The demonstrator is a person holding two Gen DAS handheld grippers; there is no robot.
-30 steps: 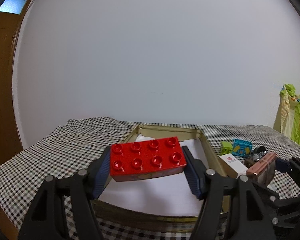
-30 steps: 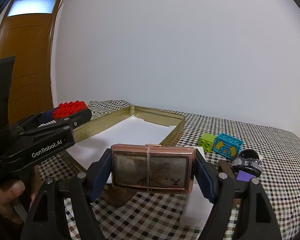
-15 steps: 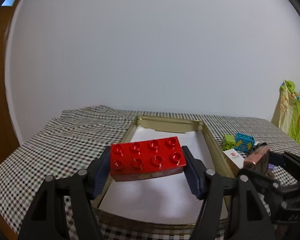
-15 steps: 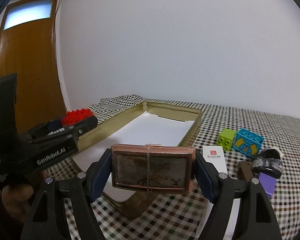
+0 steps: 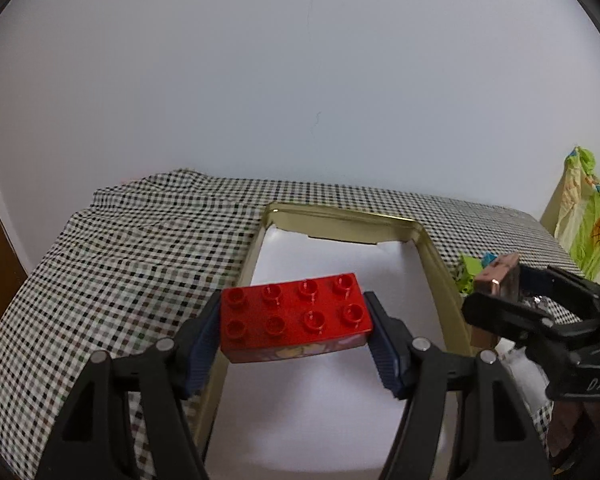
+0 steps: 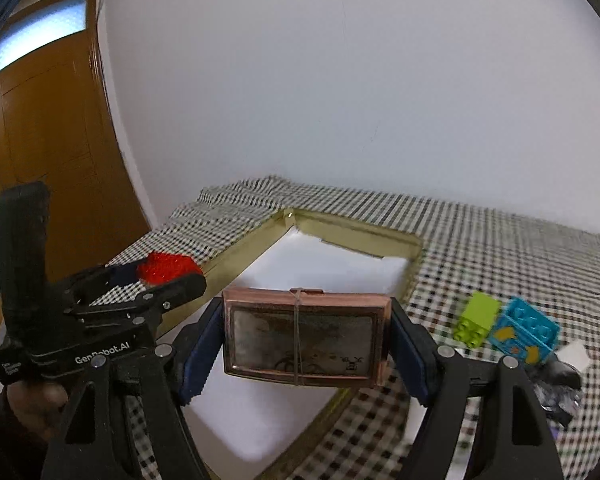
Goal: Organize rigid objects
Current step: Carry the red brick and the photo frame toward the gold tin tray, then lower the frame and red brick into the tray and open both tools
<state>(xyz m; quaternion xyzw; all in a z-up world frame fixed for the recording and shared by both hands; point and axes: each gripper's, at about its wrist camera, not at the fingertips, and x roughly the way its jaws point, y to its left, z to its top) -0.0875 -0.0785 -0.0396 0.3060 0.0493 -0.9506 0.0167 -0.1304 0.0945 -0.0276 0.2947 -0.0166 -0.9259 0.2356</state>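
Now we count one red brick [image 5: 296, 322] clenched in our left tongs [image 5: 296, 332] and one copper case [image 6: 306, 342] clenched in our right tongs [image 6: 306, 344], both lying crosswise at lower centre over the gold tray [image 5: 436, 264].

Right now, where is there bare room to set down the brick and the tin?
The tray liner is bare between its gold walls. The checked cloth left of the tray is bare too. Right of the tray it is crowded: green block, blue block, dark clutter.
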